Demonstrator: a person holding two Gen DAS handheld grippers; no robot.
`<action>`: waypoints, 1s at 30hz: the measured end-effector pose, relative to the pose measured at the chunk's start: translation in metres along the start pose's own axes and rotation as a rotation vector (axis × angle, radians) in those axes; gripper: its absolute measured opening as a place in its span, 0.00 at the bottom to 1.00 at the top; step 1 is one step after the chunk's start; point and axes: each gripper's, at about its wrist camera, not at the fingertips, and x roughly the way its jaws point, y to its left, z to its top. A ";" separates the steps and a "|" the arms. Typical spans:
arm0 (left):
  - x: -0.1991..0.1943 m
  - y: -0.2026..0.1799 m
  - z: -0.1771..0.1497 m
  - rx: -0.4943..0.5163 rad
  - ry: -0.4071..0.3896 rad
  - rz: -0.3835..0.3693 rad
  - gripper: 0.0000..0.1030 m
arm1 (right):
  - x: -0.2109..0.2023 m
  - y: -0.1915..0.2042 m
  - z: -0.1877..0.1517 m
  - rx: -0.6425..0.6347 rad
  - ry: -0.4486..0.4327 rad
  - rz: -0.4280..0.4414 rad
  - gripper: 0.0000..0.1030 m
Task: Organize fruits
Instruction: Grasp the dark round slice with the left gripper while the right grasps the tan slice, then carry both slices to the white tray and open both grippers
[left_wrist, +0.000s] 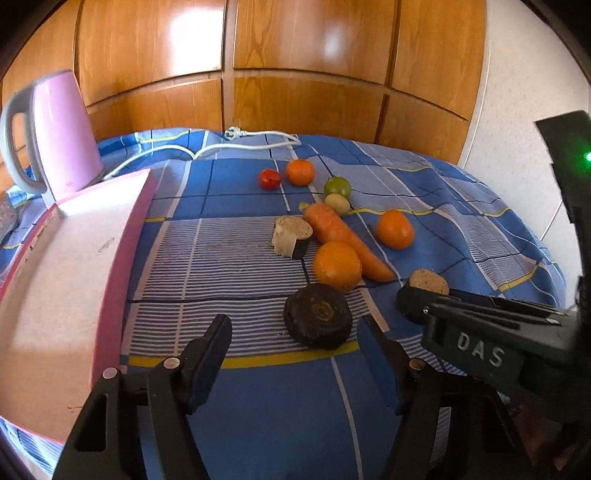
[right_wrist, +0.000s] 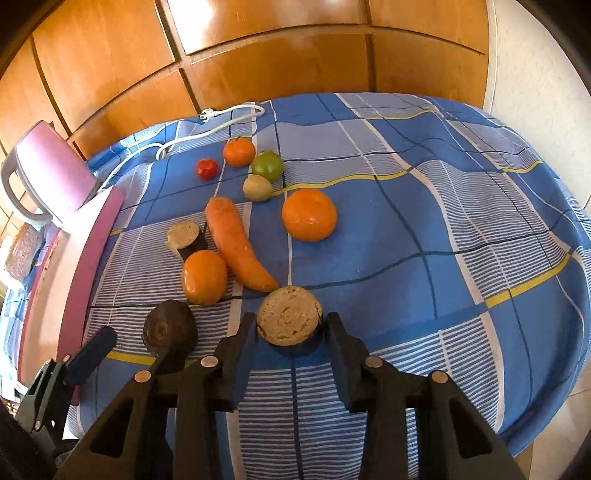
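In the right wrist view my right gripper (right_wrist: 290, 319) is shut on a dark-skinned cut chunk (right_wrist: 289, 320) with a tan face, one finger pressing each side. In the left wrist view my left gripper (left_wrist: 293, 321) stands open. A dark round root piece (left_wrist: 317, 320) lies on the cloth between its tips, close to the right finger and clear of the left one. Beyond lie an orange (left_wrist: 337, 266), a carrot (left_wrist: 343, 240), a second cut chunk (left_wrist: 291, 236), two more oranges (left_wrist: 394, 229) (left_wrist: 300, 171), a red tomato (left_wrist: 269, 179), a green tomato (left_wrist: 337, 186) and a small brownish fruit (left_wrist: 337, 204).
A pink-rimmed white tray (left_wrist: 118, 280) fills the left side, with a pink kettle (left_wrist: 62, 136) behind it. A white cable with a plug (left_wrist: 236, 142) runs along the back. The blue checked cloth (right_wrist: 443, 229) drops off at the right edge; wooden doors stand behind.
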 end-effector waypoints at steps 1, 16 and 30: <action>0.003 0.000 0.001 -0.003 0.006 0.000 0.69 | 0.000 0.000 0.000 0.001 0.000 0.001 0.36; 0.007 0.002 0.000 -0.010 0.002 0.018 0.40 | 0.006 -0.009 0.003 0.079 0.043 0.074 0.38; -0.022 0.016 0.002 -0.073 -0.109 0.100 0.40 | -0.022 0.017 -0.002 -0.083 -0.137 0.064 0.37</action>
